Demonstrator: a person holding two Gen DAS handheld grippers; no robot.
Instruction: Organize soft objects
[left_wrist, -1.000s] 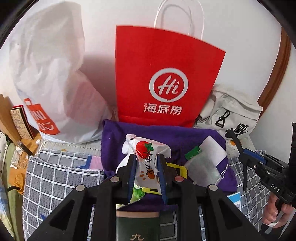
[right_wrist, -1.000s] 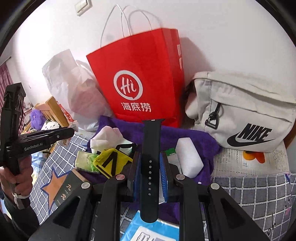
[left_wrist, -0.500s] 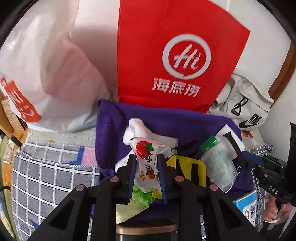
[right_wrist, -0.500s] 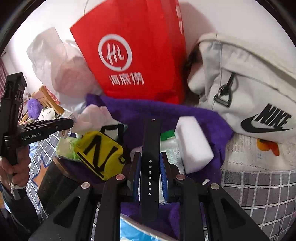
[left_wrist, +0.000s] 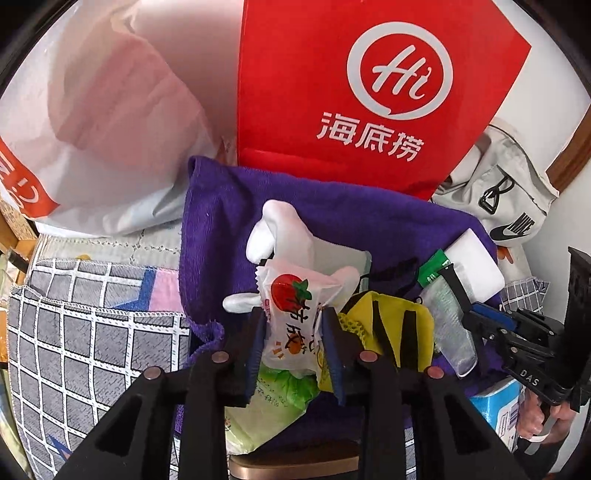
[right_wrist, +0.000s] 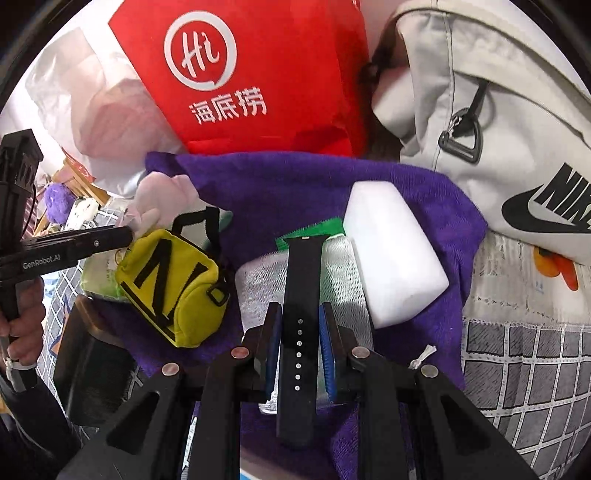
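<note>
My left gripper (left_wrist: 293, 325) is shut on a white snack packet (left_wrist: 291, 317) with a tomato print, held low over the purple towel (left_wrist: 229, 221). My right gripper (right_wrist: 300, 325) is shut on a black watch strap (right_wrist: 301, 295), just above the towel (right_wrist: 295, 184) and a clear mesh-wrapped packet (right_wrist: 258, 280). On the towel lie a white glove (left_wrist: 284, 236), a yellow pouch (right_wrist: 173, 288), a white sponge block (right_wrist: 391, 254) and a green packet (left_wrist: 269, 406). The right gripper and strap also show in the left wrist view (left_wrist: 480, 317).
A red paper bag (left_wrist: 351, 92) stands against the wall behind the towel. A white plastic bag (left_wrist: 92, 122) is to its left, a pale Nike bag (right_wrist: 498, 129) to its right. A grey checked sheet (left_wrist: 81, 332) covers the bed. A dark box (right_wrist: 92, 369) sits at the front left.
Both grippers have moved forward and down toward the towel, still holding their items. The red bag and the items on the towel now appear larger and closer.
</note>
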